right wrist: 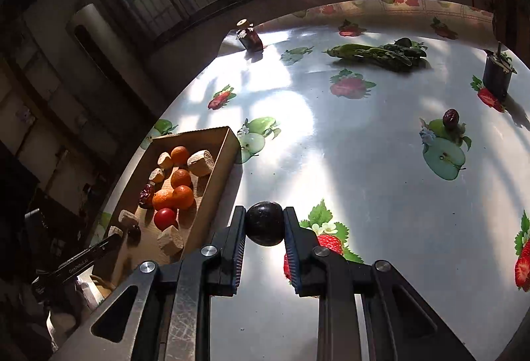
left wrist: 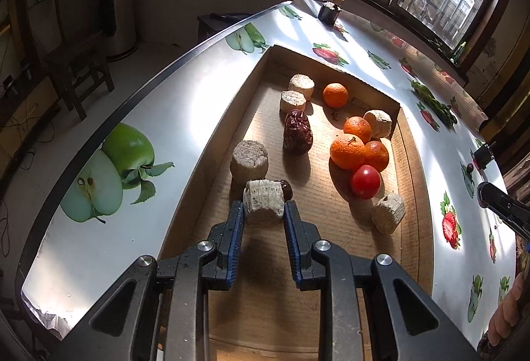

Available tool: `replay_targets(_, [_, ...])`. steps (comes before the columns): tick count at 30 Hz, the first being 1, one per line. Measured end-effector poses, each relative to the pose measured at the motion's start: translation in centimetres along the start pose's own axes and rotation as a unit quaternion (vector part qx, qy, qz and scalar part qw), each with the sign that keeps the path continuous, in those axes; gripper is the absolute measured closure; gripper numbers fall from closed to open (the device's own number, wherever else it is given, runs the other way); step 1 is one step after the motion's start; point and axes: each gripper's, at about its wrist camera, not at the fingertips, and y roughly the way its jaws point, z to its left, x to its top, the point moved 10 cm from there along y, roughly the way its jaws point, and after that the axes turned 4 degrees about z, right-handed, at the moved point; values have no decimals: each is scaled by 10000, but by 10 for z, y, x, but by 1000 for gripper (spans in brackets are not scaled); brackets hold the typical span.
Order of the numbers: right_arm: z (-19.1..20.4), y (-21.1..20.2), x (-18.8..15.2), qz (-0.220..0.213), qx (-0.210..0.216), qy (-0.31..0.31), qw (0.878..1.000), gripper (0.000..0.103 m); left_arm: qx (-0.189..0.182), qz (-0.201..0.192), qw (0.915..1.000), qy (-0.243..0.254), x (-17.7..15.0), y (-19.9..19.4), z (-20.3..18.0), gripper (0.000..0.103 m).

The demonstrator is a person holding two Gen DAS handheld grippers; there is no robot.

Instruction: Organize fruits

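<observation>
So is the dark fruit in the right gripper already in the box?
No, out: right gripper holds dark fruit beside box.
</observation>
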Motion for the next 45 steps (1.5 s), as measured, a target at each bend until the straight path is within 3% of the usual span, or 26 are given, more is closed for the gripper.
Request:
replay_targets(3, [63, 35, -16, 304, 196, -630, 9974, 79, -52, 77, 9999, -76, -1, 5, 4, 79])
replay_targets(7, [106, 77, -44, 683, 219, -1126, 9910, 79, -180, 56, 9997, -135, 0, 4, 5, 79])
replay_targets(11, [117, 102, -58, 845, 7, -1424, 9862, 78, -341, -50, 9990, -269, 0, -6, 9, 78])
replay_targets(13, [116, 107, -59, 808, -133, -1546, 9846, 78, -398, -143, 9986, -327, 2, -14, 12, 73])
replay_targets(15, [117, 110, -61, 820, -163, -1611, 9834, 78, -393, -267, 9982, -354, 4, -24, 14, 62])
replay_targets(18, [118, 110, -60, 815, -168, -1668, 9825, 77, -307, -461, 9980, -319, 5, -38, 14, 55])
replay_targets(23, [114, 86, -55, 554, -148, -1437, 9880, 74, -145, -757, 9969, -172, 4, -59, 7, 49])
replay_targets(25, [108, 70, -52, 321, -83, -1193, 9923, 62, -18, -925, 9957, -58, 3, -67, 1, 45])
replay_targets(27, [101, 58, -48, 127, -84, -1033, 9945, 43, 144, -1059, 9943, 39, 2, -72, -6, 42])
replay_targets(29, [95, 50, -47, 6, -144, -933, 9955, 43, 338, -1186, 9922, 180, 1, -78, -13, 41])
replay_targets(33, [83, 24, -51, -299, -224, -660, 9971, 43, 717, -1570, 9844, 330, -2, -97, -23, 21])
replay_targets(36, [70, 10, -57, -401, -238, -387, 9982, 43, 1012, -1797, 9778, 361, -6, -112, -28, 15])
replay_targets(45, [43, -21, -78, -571, -379, -94, 9976, 39, 1112, -2047, 9708, 573, -21, -139, -57, 13])
